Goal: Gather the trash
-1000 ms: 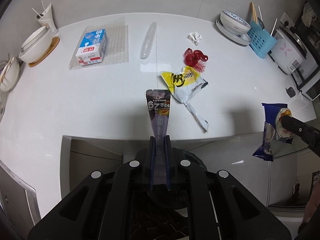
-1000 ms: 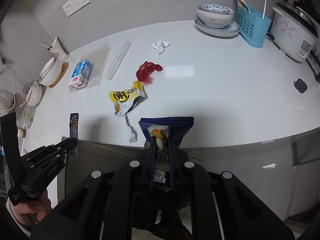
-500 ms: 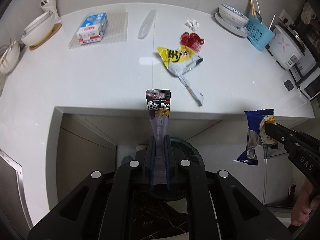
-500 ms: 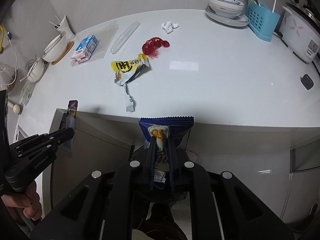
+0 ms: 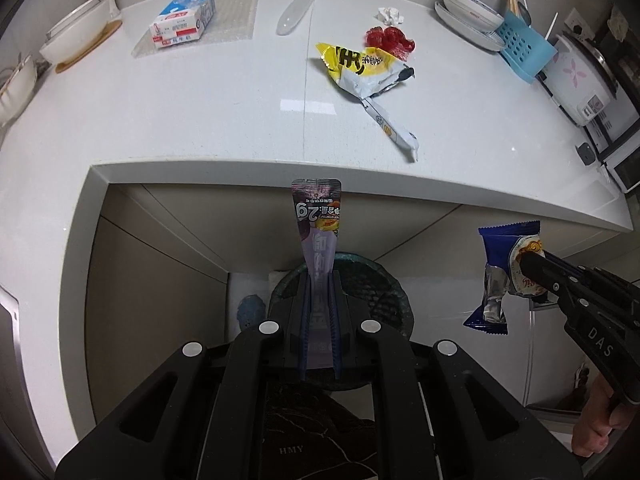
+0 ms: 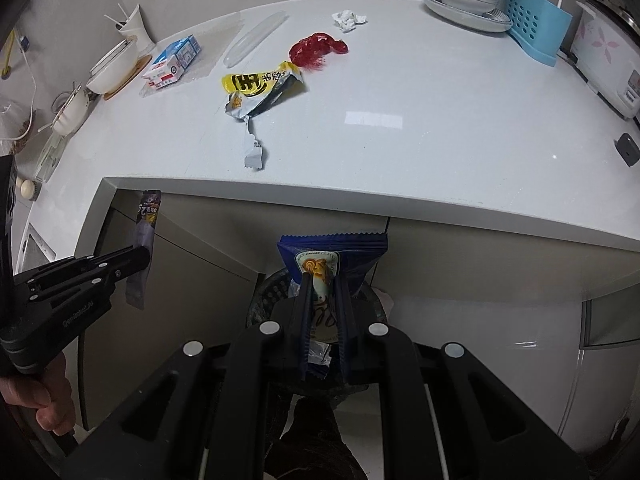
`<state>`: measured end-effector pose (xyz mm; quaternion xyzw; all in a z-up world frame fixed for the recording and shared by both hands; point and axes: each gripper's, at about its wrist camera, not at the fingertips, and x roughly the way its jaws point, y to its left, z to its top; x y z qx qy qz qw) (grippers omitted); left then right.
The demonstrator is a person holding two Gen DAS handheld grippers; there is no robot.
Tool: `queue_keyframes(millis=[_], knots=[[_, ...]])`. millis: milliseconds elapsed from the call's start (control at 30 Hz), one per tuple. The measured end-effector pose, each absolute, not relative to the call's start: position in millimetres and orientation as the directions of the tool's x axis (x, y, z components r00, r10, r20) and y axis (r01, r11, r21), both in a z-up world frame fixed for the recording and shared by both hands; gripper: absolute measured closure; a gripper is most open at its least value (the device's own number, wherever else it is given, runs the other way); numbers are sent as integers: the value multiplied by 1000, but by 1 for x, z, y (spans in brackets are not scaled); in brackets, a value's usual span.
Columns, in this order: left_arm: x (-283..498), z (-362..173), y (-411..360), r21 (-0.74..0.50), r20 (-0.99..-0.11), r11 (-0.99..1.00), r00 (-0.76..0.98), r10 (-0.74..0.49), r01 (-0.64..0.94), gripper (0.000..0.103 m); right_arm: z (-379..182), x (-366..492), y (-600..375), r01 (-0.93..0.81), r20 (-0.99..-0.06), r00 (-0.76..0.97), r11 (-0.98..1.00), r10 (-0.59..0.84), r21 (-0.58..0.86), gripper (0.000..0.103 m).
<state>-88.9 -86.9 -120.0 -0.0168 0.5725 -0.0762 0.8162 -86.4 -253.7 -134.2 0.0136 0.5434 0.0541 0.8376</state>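
A white stone counter point(image 5: 180, 112) with a thick square front edge is seen from above, backed by a pale wall; beige cabinet fronts point(image 5: 160, 280) run beneath it. On the counter are left a yellow snack bag point(image 5: 362, 68), torn open with a strip trailing toward the edge, a red wrapper point(image 5: 390, 38) just behind it, a crumpled tissue point(image 5: 390, 15), a clear plastic sleeve point(image 5: 296, 11) and a milk carton point(image 5: 182, 26) lying on bubble wrap point(image 5: 236, 12). At the left end white bowls point(image 5: 76, 32) are set on a wooden coaster; at the right end stacked dishes point(image 5: 470, 10), a blue utensil holder point(image 5: 524, 46) and a rice cooker point(image 5: 580, 80) are lined up. On the floor under the counter edge a dark mesh bin point(image 5: 380, 292) is placed. The left gripper point(image 5: 319, 280) is clenched on a purple stick wrapper point(image 5: 318, 216), which is held upright over the bin. The right gripper point(image 6: 323, 284) is clamped on a blue snack wrapper point(image 6: 352, 252), likewise held above the bin's rim, in front of the cabinet fronts.
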Motion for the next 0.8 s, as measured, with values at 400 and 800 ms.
queue_keyframes(millis=[400,800], knots=[[-94,-162,-91,-134,-950,988,274,-152,81,95,-179,-87,-257,-74,-929,360,995,85,62,93],[-91,-201,-89,-129,-952,988,269,-147,84,95,-216,-83,-259,-38,-944,326,998,50,40,93]])
